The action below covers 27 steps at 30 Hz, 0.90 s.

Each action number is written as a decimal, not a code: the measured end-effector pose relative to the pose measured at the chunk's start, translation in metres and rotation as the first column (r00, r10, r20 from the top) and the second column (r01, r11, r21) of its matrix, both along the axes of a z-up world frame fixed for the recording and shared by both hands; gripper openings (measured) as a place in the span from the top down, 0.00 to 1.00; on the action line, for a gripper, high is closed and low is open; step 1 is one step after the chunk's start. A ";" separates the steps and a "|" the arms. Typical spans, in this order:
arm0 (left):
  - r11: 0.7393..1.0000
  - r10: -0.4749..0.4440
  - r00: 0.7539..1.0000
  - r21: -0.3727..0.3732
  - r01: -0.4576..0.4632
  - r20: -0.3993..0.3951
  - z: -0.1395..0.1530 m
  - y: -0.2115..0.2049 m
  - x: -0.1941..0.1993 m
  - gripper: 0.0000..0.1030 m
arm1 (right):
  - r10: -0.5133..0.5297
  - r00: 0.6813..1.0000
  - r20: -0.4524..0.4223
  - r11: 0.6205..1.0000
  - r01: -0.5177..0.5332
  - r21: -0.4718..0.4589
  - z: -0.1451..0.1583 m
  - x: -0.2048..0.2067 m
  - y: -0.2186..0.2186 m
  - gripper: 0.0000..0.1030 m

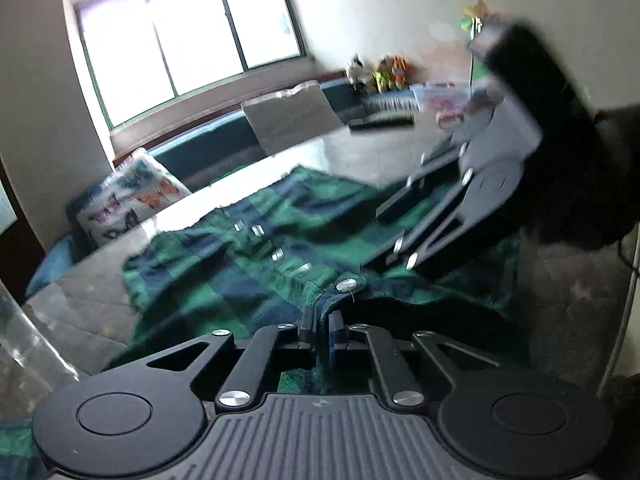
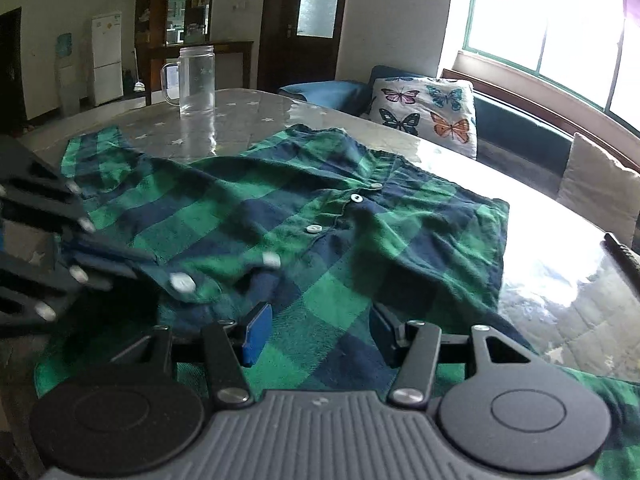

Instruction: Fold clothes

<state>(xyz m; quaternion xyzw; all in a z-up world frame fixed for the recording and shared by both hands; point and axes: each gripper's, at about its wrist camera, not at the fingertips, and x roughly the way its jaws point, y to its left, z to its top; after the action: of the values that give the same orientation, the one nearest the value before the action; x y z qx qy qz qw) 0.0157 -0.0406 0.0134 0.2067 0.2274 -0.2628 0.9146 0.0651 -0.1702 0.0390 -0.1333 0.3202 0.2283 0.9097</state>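
A living room with a wide window (image 2: pixel 560 28) and a bench seat holding a butterfly pillow (image 2: pixel 426 114) lies behind a glossy, star-patterned desk (image 2: pixel 248 120). A clear glass jar (image 2: pixel 196 80) stands toward the desk's far left corner in the right wrist view. The green and navy checked shirt (image 2: pixel 320 216) lies spread over the middle of the desk, buttons up, its near part rumpled. The left claw (image 1: pixel 322 326) is pressed together, pinching the shirt's button edge beside a white button (image 1: pixel 347 285). The right claw (image 2: pixel 316 330) is spread wide just above the shirt's near part, gripping nothing.
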 end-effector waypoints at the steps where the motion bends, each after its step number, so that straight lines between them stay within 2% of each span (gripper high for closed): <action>1: 1.000 -0.004 1.000 0.005 0.004 0.005 0.000 0.000 -0.001 0.95 | 0.006 1.000 -0.002 1.000 -0.006 0.004 -0.002 0.002 0.002 0.46; 3: 1.000 -0.011 1.000 0.015 0.011 0.014 0.001 0.000 -0.003 0.95 | 0.014 1.000 -0.005 1.000 -0.014 0.008 -0.005 0.003 0.005 0.46; 7: 0.998 -0.019 0.999 0.060 0.020 -0.026 -0.010 -0.004 0.001 0.94 | 0.047 0.999 -0.013 0.999 -0.047 0.008 -0.010 0.003 0.012 0.46; 12: 0.997 -0.041 0.997 0.060 0.045 -0.058 -0.010 -0.003 -0.001 0.89 | 0.113 0.994 0.002 0.993 -0.112 -0.034 -0.012 -0.012 0.017 0.45; 13: 0.997 -0.047 0.997 0.057 0.051 -0.064 -0.009 -0.001 -0.002 0.82 | 0.122 0.993 -0.001 0.992 -0.122 -0.038 -0.012 -0.016 0.017 0.45; 14: 0.997 -0.051 0.996 0.052 0.055 -0.072 -0.008 0.001 -0.004 0.73 | 0.132 0.991 -0.003 0.990 -0.132 -0.042 -0.011 -0.019 0.017 0.45; 17: 0.998 -0.060 0.995 0.017 0.061 -0.079 0.000 0.012 -0.012 0.59 | 0.153 0.988 -0.001 0.986 -0.153 -0.068 -0.010 -0.032 0.015 0.45; 20: 0.999 -0.039 0.997 -0.040 0.037 -0.069 0.014 0.029 -0.015 0.58 | 0.140 0.990 -0.010 0.989 -0.140 -0.052 -0.007 -0.038 0.008 0.44; 23: 0.996 0.024 0.998 -0.089 -0.029 -0.061 0.022 0.045 -0.009 0.58 | 0.125 0.992 -0.024 0.992 -0.125 -0.033 -0.005 -0.043 0.002 0.44; 27: 0.983 0.108 0.987 -0.138 -0.125 -0.122 0.016 0.054 0.014 0.60 | 0.122 0.992 -0.036 0.992 -0.122 -0.019 -0.007 -0.047 0.000 0.44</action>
<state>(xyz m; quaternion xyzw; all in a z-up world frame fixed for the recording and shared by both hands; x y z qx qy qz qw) 0.0300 0.0135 0.0294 0.1105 0.2711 -0.2359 0.9266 0.0177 -0.1697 0.0317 -0.1583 0.3294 0.2824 0.8870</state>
